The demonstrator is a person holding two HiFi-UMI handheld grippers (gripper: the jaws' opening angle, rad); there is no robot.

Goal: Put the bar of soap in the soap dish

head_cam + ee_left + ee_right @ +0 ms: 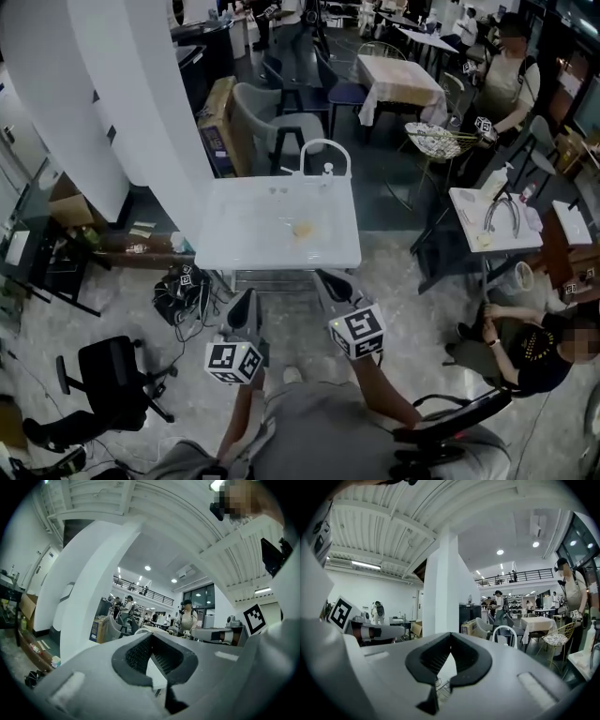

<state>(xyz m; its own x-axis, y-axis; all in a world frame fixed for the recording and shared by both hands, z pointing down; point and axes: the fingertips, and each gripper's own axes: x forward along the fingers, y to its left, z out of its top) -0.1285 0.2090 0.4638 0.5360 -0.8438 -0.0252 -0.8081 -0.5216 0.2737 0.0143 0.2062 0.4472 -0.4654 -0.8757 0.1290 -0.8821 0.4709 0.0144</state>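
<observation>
A tan bar of soap [302,228] lies on the white sink table [234,246], right of its middle. A white arched faucet [323,154] and a small bottle [327,170] stand at the table's far edge. I cannot make out a soap dish. Both grippers hover over the floor short of the table's near edge, pointing at it. The left gripper [247,302] is shut and empty; its tips [151,637] meet in its own view. The right gripper [331,284] is shut too, with nothing between its jaws [450,634]. The soap is hidden in both gripper views.
A broad white column [141,103] rises left of the table. Cables and a black bundle [183,286] lie on the floor by its left leg. An office chair [112,375] stands at lower left. A person [534,347] crouches at right beside a small white table [492,220].
</observation>
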